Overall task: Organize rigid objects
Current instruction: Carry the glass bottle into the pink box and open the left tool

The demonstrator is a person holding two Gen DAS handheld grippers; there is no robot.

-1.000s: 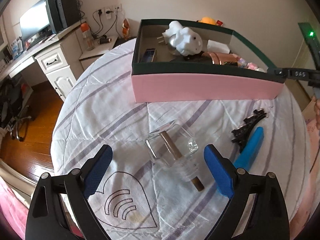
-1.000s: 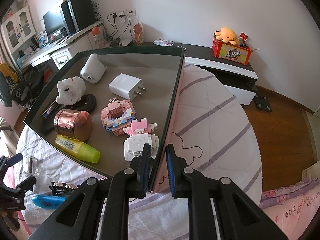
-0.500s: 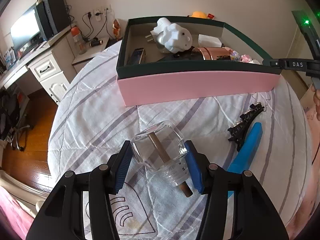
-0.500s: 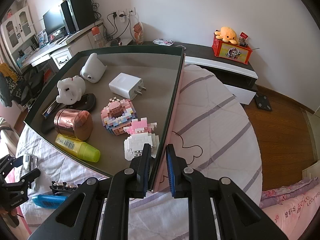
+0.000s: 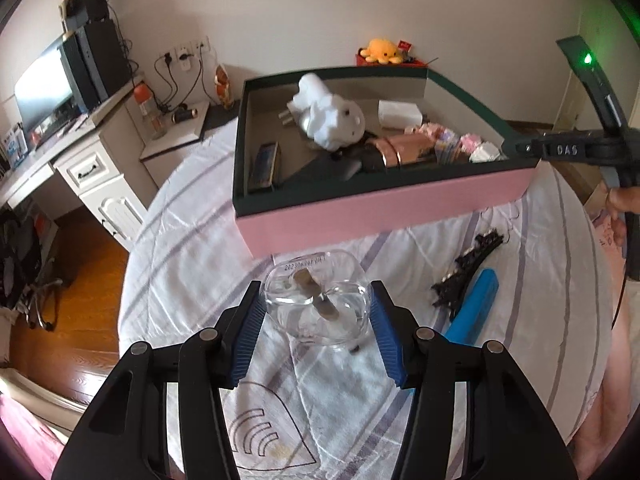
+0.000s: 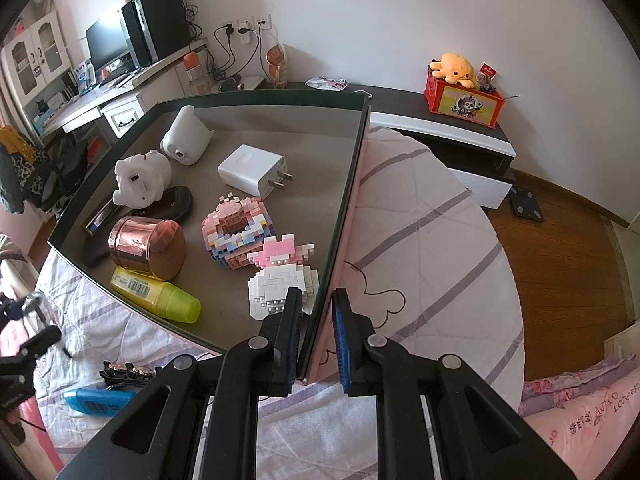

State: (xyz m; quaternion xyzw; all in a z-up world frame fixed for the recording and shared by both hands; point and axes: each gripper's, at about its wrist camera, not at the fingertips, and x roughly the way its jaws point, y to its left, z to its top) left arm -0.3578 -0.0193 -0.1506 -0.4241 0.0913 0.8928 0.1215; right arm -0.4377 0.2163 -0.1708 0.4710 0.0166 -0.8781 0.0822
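Lifted glass bottle (image 5: 316, 304), within left gripper (image 5: 316, 316)

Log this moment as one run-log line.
left gripper: shut on glass bottle | right gripper: shut on box wall | bottle off cloth

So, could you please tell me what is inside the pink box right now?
The pink box holds a white charger, two white figures, a copper tin, a yellow-green tube, two brick models and a dark oval item. The figures and tin hide part of the floor.
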